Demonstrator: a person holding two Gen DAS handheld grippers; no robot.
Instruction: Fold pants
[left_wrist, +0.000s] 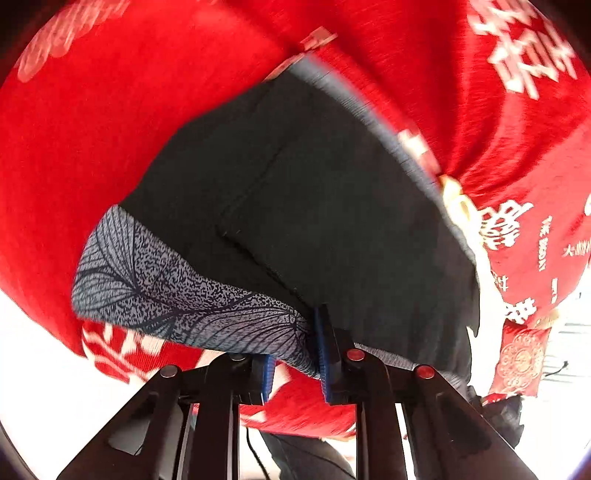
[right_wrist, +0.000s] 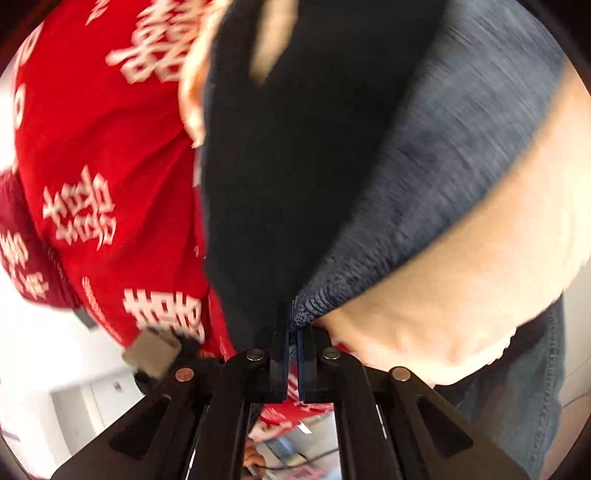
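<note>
Black pants (left_wrist: 314, 192) with a grey leaf-print panel hang before me; my left hand-held gripper (left_wrist: 295, 363) and right hand-held gripper (right_wrist: 292, 354) each pinch their edge.

The pants (left_wrist: 295, 192) lie spread on the cloth (left_wrist: 110, 129); each tool (left_wrist: 295, 362) (right_wrist: 292, 354) at their near edge.

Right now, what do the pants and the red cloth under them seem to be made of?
The pants look like soft, matte dark knit, with a grey leaf-print panel and a heathered grey side in the right wrist view; a stretch fabric, probably. The red cloth looks thin and woven, with white printed characters and fine streaks, though blur leaves that open.
</note>
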